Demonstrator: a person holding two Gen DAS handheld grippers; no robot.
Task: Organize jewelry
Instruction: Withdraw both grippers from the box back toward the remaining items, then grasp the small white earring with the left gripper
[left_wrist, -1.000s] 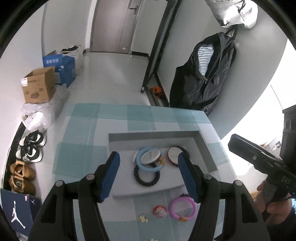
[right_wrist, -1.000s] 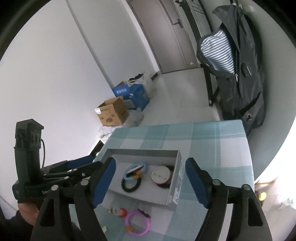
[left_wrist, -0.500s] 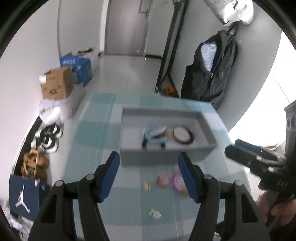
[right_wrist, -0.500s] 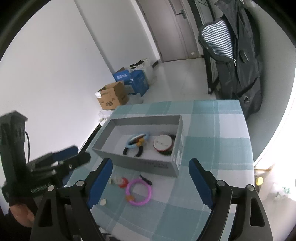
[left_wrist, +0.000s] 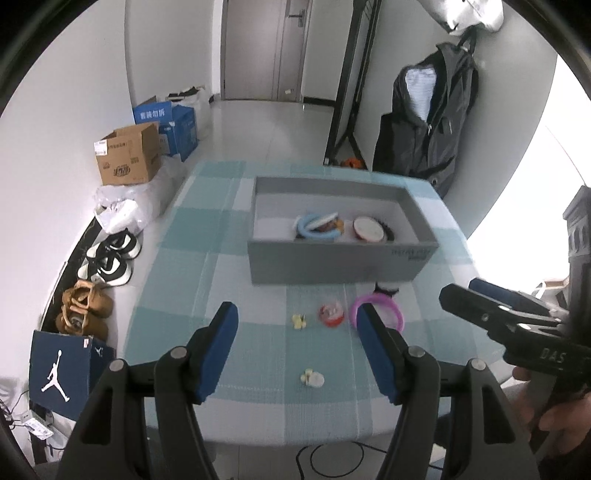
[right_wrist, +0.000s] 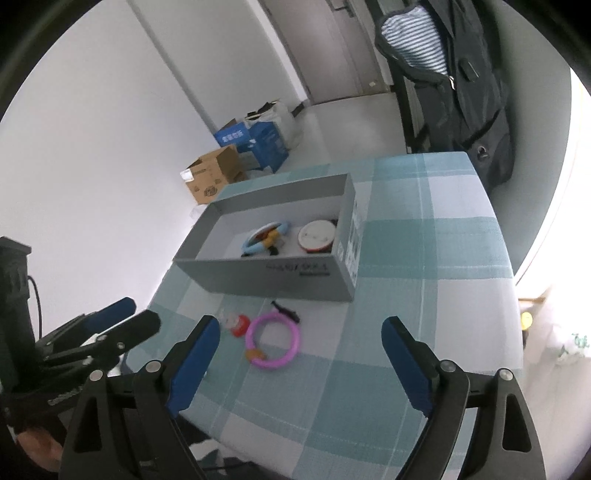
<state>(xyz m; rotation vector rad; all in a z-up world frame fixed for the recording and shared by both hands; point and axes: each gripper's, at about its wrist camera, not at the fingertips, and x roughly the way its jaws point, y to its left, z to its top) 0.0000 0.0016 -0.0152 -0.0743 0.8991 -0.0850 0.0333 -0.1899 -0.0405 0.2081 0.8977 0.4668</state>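
Note:
A grey box (left_wrist: 343, 264) (right_wrist: 266, 275) on the checked tablecloth holds a light blue bracelet (left_wrist: 314, 229) (right_wrist: 266, 236), a red-rimmed round piece (left_wrist: 369, 229) (right_wrist: 317, 236) and dark bands. In front of it lie a pink bracelet (left_wrist: 380, 312) (right_wrist: 275, 339), a small red piece (left_wrist: 330, 313) (right_wrist: 236, 323), a black clip (right_wrist: 286, 313) and two small yellow pieces (left_wrist: 298, 321) (left_wrist: 312, 378). My left gripper (left_wrist: 297, 321) hangs open above these loose items, holding nothing. My right gripper (right_wrist: 299, 338) is opening wider over the pink bracelet, not touching it.
The table (left_wrist: 192, 258) ends close below the loose pieces. Cardboard boxes (left_wrist: 129, 158), shoes (left_wrist: 107, 258) and a blue shoebox (left_wrist: 59, 373) sit on the floor at left. A dark jacket (left_wrist: 428, 122) hangs behind the table. A hand (left_wrist: 565, 417) holds the right gripper's handle.
Both grippers pulled back from above the box toward the table's near edge, and the loose pieces in front of the box came into view. The right jaws spread wider.

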